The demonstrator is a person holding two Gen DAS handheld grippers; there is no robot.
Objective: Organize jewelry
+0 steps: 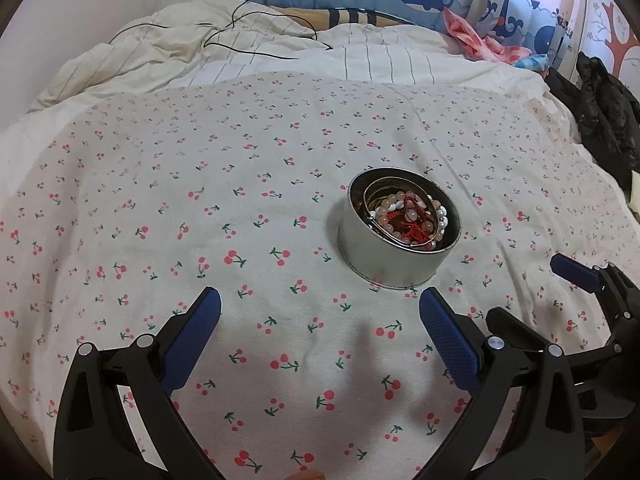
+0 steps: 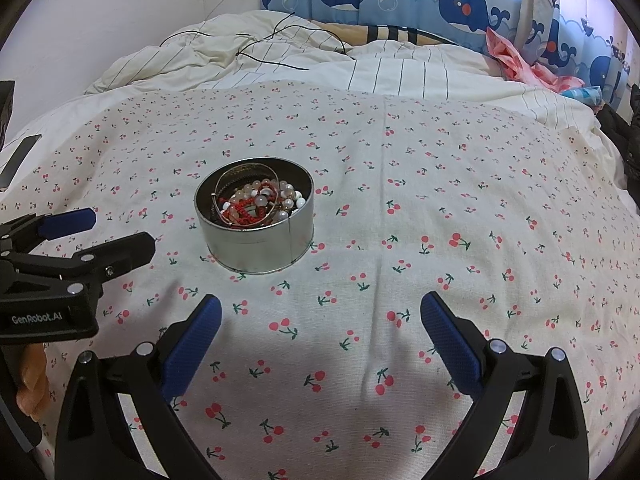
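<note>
A round silver metal tin (image 1: 394, 236) of beaded bracelets and bangles (image 2: 256, 200) sits on the cherry-print bedsheet (image 1: 200, 208). Both the left gripper (image 1: 320, 312) and right gripper (image 2: 320, 316) hover with fingers spread wide, empty. Only the right wrist view shows a dark phone (image 2: 18, 156) at the bed's left edge — and the left gripper's side.
</note>
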